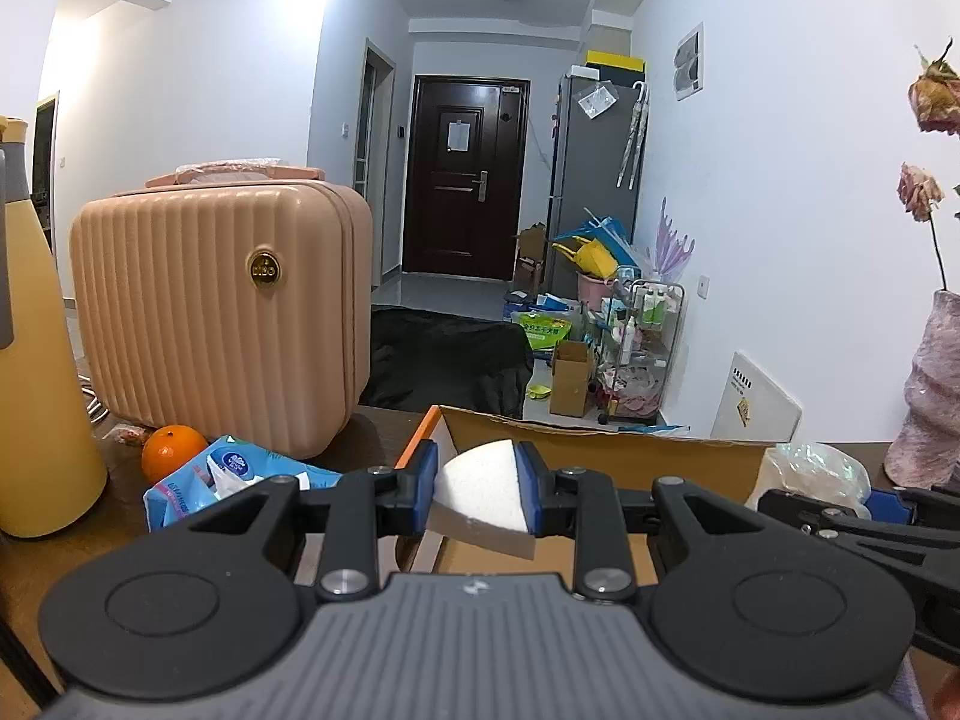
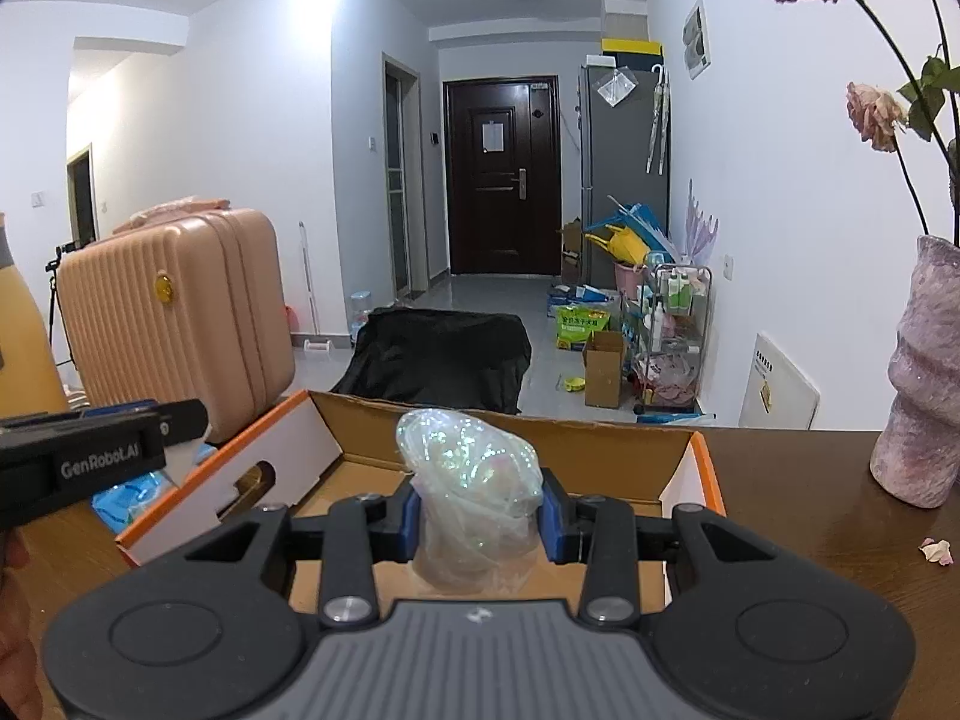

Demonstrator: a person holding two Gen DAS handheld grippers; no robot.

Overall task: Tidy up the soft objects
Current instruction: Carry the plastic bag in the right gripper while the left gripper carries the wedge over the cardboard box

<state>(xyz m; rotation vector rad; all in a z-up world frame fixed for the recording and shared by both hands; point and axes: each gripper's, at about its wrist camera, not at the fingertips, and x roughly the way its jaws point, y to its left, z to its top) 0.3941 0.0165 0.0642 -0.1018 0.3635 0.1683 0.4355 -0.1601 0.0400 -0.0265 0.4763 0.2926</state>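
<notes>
- Left gripper (image 1: 477, 483) clenched on white foam wedge (image 1: 480, 489), held above left edge of cardboard box (image 1: 600, 450); looked light, squashy.
- Right gripper (image 2: 478, 519) clenched on iridescent plastic bag (image 2: 468, 480) over box middle; prob. slippery, best gripped at bunched centre.

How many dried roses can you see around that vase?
2 in the left wrist view: one dried rose at the top right, another lower, above the vase. More may be hidden out of frame.
</notes>
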